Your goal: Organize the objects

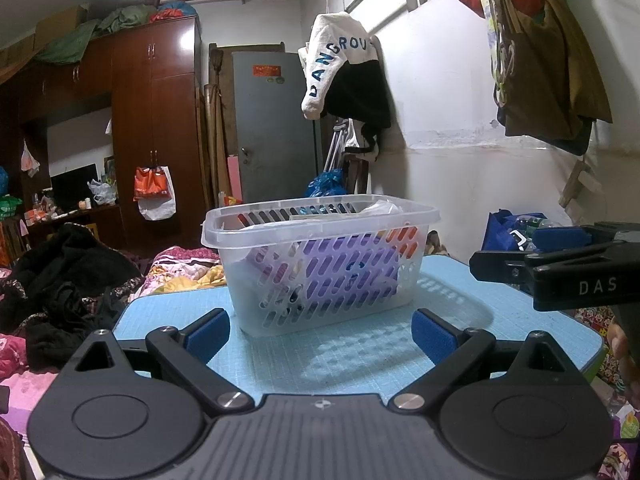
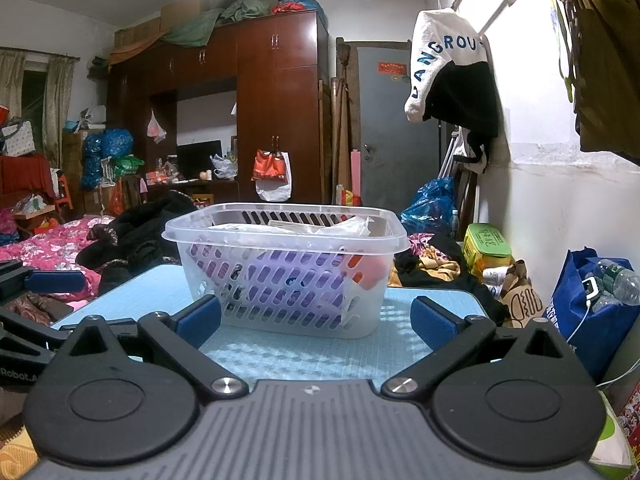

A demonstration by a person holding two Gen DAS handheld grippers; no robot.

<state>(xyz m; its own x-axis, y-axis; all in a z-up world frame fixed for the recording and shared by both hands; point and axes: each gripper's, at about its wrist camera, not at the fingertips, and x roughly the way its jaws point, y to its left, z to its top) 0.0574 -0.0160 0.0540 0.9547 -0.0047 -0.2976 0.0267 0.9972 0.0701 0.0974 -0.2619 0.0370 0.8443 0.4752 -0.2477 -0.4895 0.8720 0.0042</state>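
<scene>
A clear slotted plastic basket (image 1: pixel 256 216) stands on the light blue table (image 1: pixel 360 364); through its walls I see purple and orange items and white packaging near the rim. My left gripper (image 1: pixel 322 334) is open just in front of the basket, nothing between its blue pads. The right gripper (image 1: pixel 504 270) pokes in from the right edge of the left wrist view. In the right wrist view the same basket (image 2: pixel 200 224) sits ahead on the table (image 2: pixel 304 354), and my right gripper (image 2: pixel 318 320) is open and holds nothing. The left gripper (image 2: pixel 44 284) shows at the left edge.
A bed with dark clothes (image 1: pixel 64 280) and pink floral bedding (image 2: pixel 44 248) lies left of the table. A blue bag with bottles (image 2: pixel 592 304) and a yellow-green box (image 2: pixel 486 246) sit to the right by the white wall. A wardrobe (image 2: pixel 276 108) and grey door (image 1: pixel 272 128) stand behind.
</scene>
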